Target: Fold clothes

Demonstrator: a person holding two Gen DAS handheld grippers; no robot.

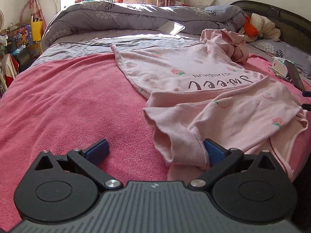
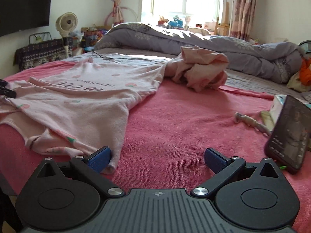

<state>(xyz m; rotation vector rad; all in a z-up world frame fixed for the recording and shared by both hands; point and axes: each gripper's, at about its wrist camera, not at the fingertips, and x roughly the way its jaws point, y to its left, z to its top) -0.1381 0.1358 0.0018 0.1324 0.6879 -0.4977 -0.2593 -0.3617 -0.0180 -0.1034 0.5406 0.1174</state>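
Pink shirt (image 1: pixel 194 71) on the bed, print partly folded under.
Left gripper (image 1: pixel 155 151) wide open, a sleeve (image 1: pixel 178 145) between its jaws; right gripper (image 2: pixel 157 160) wide open, its left pad touching the shirt's edge.

pink blanket (image 1: pixel 68 101) open left, phone (image 2: pixel 289 134) right

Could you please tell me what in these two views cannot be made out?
- Left wrist view: the shirt hem's far right side, hidden by the bundle.
- Right wrist view: the phone screen's content, blurred and steeply angled.
- Right wrist view: the left gripper, cut off by the left edge.
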